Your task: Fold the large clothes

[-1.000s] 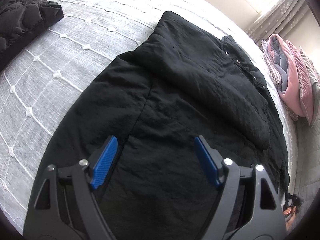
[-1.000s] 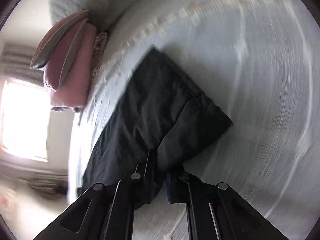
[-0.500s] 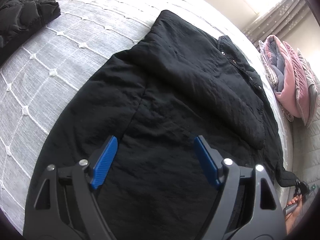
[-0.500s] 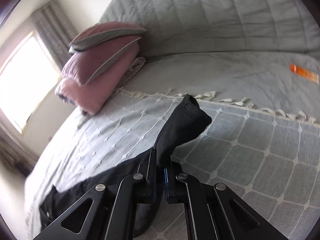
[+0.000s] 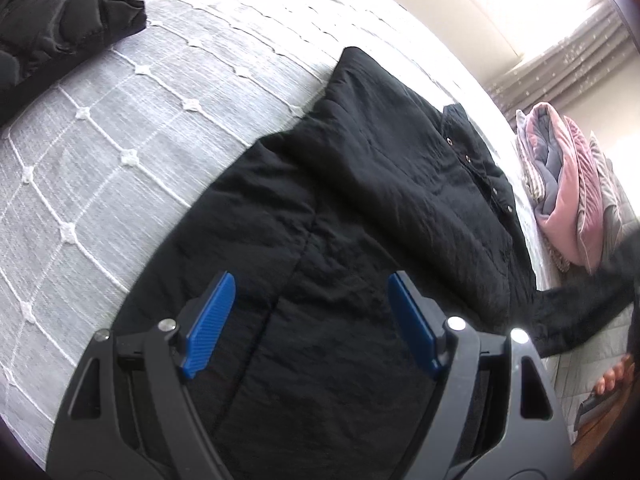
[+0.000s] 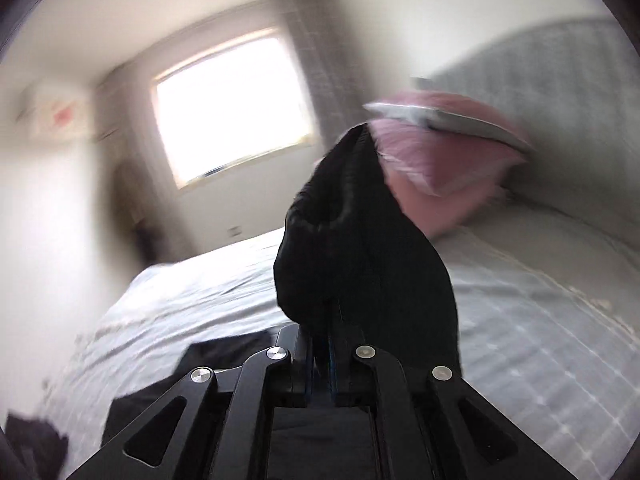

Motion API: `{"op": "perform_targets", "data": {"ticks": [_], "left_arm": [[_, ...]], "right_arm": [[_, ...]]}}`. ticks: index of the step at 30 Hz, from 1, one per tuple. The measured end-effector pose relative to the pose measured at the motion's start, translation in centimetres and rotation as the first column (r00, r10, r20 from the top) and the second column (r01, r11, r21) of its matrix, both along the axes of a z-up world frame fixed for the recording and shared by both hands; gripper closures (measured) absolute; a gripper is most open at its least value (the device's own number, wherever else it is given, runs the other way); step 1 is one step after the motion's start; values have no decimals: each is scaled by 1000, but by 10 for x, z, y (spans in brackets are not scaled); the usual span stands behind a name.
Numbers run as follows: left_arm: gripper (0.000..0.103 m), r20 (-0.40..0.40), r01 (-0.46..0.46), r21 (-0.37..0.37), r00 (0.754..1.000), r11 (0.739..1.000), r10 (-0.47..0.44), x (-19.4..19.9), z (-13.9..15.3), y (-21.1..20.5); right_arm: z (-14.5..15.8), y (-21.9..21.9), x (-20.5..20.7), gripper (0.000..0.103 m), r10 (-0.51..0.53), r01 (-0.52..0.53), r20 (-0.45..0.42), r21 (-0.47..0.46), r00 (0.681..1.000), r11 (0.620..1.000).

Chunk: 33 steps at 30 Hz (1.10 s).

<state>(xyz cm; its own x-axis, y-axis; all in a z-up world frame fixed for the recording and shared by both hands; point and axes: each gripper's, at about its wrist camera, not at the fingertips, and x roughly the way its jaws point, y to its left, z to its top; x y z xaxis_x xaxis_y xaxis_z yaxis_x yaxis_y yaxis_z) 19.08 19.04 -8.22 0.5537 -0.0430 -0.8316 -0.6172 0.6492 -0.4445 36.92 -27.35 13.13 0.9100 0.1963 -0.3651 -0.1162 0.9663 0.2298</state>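
**Sleeve lifted off the bed**

A black coat lies spread across a grey bed with a white diamond-stitched cover. The coat's snap-lined front edge runs toward the far side, where pink pillows are stacked by a curtain. A second dark garment sits bunched at the bed's far left corner, well apart from the coat.

The left hand-held gripper hangs over the coat's near part with its blue pads spread wide — nothing is between them, and whether they touch the cloth cannot be told.

The right hand-held gripper is pressed together, pinching the coat's sleeve. The sleeve stands up from the jaws in a dark bunch, raised above the bed — in the left view it stretches out from the coat's right side toward the frame edge, where a hand shows.

The right view is blurred; a bright window and a grey headboard lie behind the sleeve.
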Motion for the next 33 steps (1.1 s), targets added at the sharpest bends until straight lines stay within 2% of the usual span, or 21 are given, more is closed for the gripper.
{"op": "perform_targets", "data": {"ticks": [2, 4, 6, 8, 10, 12, 14, 17, 21, 22, 24, 26, 28, 29, 31, 33], "left_arm": [[24, 0, -5, -9, 1000, 1000, 5, -1, -1, 4], [24, 1, -17, -27, 1000, 999, 17, -2, -3, 9], [24, 3, -23, -40, 1000, 999, 24, -4, -4, 13], [24, 2, -19, -54, 1000, 998, 19, -5, -6, 15], [24, -3, -12, -66, 1000, 998, 12, -5, -8, 17], [24, -4, -13, -72, 1000, 997, 12, -4, -8, 19], [24, -1, -11, -74, 1000, 997, 11, -4, -8, 19], [24, 4, -8, -72, 1000, 997, 8, -4, -6, 19], [24, 4, 2, -70, 1000, 998, -2, -3, -6, 16], [24, 3, 3, -69, 1000, 998, -3, -3, -6, 15], [24, 2, 7, -65, 1000, 998, -7, -2, -6, 14], [24, 2, 12, -64, 1000, 998, -11, -2, -5, 13], [24, 1, 20, -62, 1000, 998, -20, 0, -6, 13], [24, 0, 24, -58, 1000, 998, -24, 1, -6, 13], [24, -6, 30, -45, 1000, 999, -30, 2, -6, 12], [24, -6, 40, -36, 999, 999, -40, 5, -5, 9]], "right_arm": [[-3, 60, 0, 98, 109, -108, 4, -47, 994, 993], [-22, 122, 1, 98, 200, -203, -34, -110, 979, 973], [-55, 181, -1, 98, 274, -287, -96, -171, 957, 942], [-102, 224, -2, 98, 330, -371, -207, -209, 921, 905], [-154, 254, -4, 98, 329, -423, -327, -280, 886, 862], [-196, 263, -3, 98, 313, -462, -417, -323, 853, 826], [-214, 252, -3, 97, 332, -479, -447, -270, 831, 835], [-202, 231, -2, 92, 357, -479, -449, -192, 819, 857], [-186, 237, -8, 84, 388, -516, -454, -201, 802, 833], [-186, 236, -9, 79, 400, -525, -452, -192, 797, 829], [-185, 237, -12, 69, 448, -560, -459, -138, 767, 817], [-182, 239, -16, 47, 502, -592, -458, -68, 733, 803], [-172, 234, -21, 44, 544, -614, -425, -34, 723, 789], [-166, 229, -24, 44, 553, -613, -398, -30, 732, 789], [-152, 211, -20, 44, 529, -575, -356, -30, 770, 818], [-147, 181, 1, 44, 422, -473, -375, -54, 826, 879]]}}
